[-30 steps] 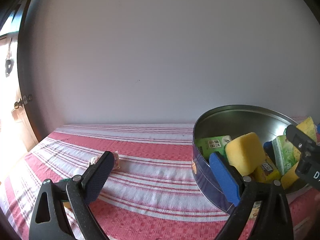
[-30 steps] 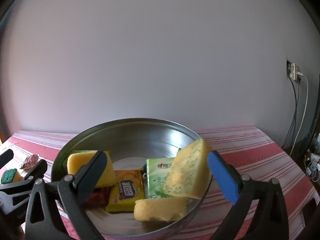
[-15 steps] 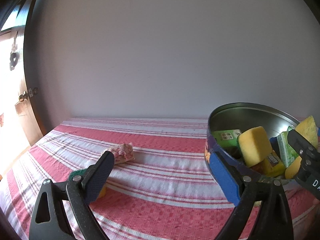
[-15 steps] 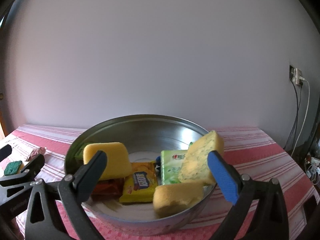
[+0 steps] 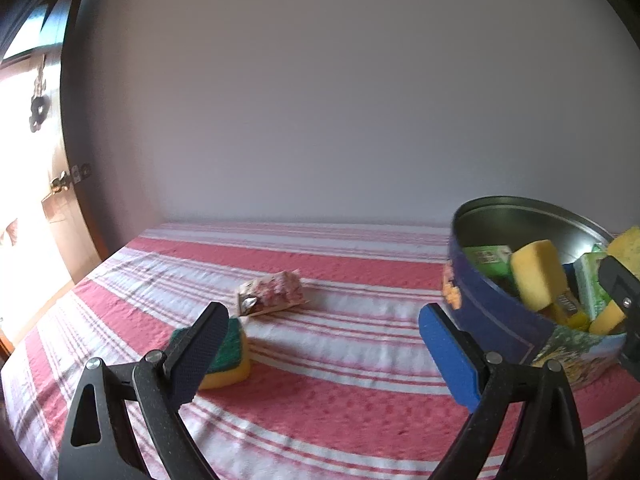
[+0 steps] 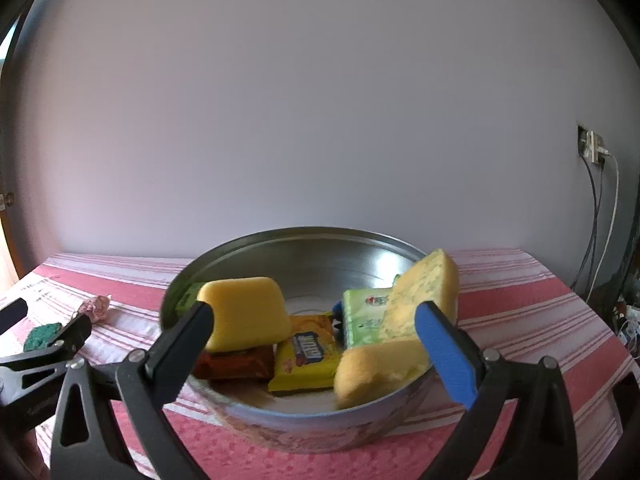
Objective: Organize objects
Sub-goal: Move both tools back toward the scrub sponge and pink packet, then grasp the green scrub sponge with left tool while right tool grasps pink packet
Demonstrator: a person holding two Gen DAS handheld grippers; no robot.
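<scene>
Change since a second ago: I've pulled the left gripper (image 5: 320,344) back off the tin (image 5: 500,320), jaws spread wide and empty, so the green-topped sponge (image 5: 228,354) and pink wrapper (image 5: 272,294) on the striped worktop (image 5: 340,400) now show ahead. Right gripper (image 6: 316,344) is also spread and empty, backing off the tin with sponges and packets inside. I judge those two loose items go in next.

Left finger hides part of the scrub sponge (image 5: 230,350); tin (image 5: 520,332) cut off at right edge; packet (image 6: 307,346) lettering blurred.
</scene>
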